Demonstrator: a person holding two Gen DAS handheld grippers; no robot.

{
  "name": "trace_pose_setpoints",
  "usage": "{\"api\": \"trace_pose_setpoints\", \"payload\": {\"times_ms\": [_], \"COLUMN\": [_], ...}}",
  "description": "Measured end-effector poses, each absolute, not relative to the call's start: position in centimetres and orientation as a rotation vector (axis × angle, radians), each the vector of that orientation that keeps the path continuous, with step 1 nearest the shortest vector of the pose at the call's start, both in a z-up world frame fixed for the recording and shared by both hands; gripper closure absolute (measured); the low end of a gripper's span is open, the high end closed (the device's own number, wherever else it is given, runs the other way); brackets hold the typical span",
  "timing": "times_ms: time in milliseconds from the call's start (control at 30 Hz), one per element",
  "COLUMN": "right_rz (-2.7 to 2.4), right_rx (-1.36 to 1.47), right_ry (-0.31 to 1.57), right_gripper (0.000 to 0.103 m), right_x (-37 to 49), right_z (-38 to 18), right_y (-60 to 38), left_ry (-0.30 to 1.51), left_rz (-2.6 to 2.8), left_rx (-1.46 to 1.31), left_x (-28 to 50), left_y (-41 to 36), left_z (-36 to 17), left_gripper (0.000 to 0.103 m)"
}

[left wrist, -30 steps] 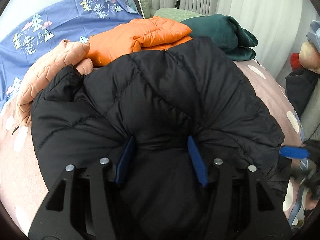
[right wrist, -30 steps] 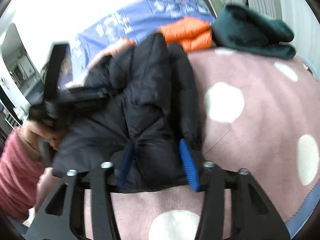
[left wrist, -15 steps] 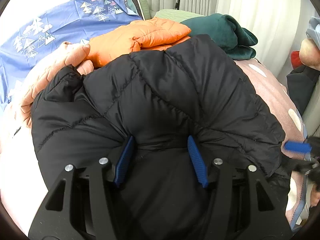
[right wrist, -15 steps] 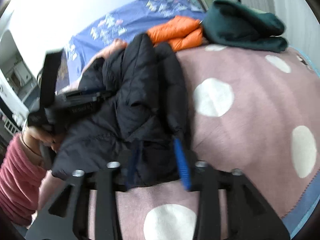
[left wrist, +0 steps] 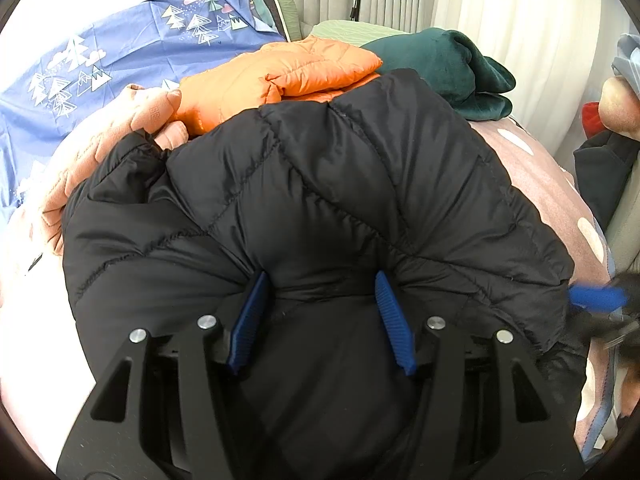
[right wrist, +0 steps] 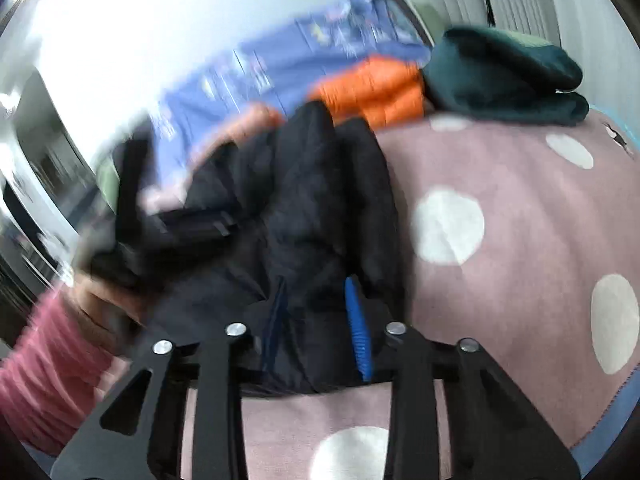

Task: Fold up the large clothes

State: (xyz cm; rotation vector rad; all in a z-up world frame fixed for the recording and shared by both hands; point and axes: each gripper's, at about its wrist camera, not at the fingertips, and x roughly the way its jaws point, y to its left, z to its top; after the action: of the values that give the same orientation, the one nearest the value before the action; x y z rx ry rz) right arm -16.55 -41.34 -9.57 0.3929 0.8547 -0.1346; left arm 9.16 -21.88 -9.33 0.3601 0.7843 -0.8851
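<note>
A black quilted puffer jacket [left wrist: 340,184] lies bunched on the bed and fills the left wrist view. My left gripper [left wrist: 320,276] is shut on a thick fold of its near edge, and the fabric bulges between the blue pads. In the blurred right wrist view the same jacket [right wrist: 304,208] runs away from me in a narrow heap. My right gripper [right wrist: 315,284] is closing its jaws on the jacket's near end, with dark fabric pinched between the pads. One blue finger of the right gripper [left wrist: 596,298] shows at the left view's right edge.
Beyond the black jacket lie a folded orange puffer jacket [left wrist: 288,76], a dark green folded blanket [left wrist: 448,64] and a peach garment [left wrist: 100,160]. A pink blanket with white dots [right wrist: 500,208] covers the bed. A blue patterned sheet [left wrist: 100,60] lies behind. A hand and pink sleeve [right wrist: 48,360] are on the left.
The right gripper has dipped and swung, blurring its view, and its pads stand closer together on the jacket than half a second ago. The left gripper and its hold have not moved.
</note>
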Motion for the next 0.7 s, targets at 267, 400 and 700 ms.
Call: {"api": "trace_pose_setpoints", "payload": {"times_ms": [267, 400, 700], "right_rz": [-0.096, -0.077, -0.005], "right_rx": [0.515, 0.55, 0.664], "right_ry": [0.789, 0.762, 0.833], "right_gripper": [0.051, 0.02, 0.009], "right_x": [-18.4, -19.2, -15.7], "right_z": [-9.3, -9.2, -11.5], "right_y": [-43.3, -44.0, -43.7], "left_ry": [0.771, 0.767, 0.77], "left_rz": [-0.875, -0.874, -0.877], "left_rx": [0.374, 0.37, 0.366], "left_x": [9.0, 8.9, 9.0], "left_y": [-22.0, -22.2, -22.2], "left_z": [-9.4, -9.4, -9.4], "left_gripper": [0.046, 0.046, 0.046]}}
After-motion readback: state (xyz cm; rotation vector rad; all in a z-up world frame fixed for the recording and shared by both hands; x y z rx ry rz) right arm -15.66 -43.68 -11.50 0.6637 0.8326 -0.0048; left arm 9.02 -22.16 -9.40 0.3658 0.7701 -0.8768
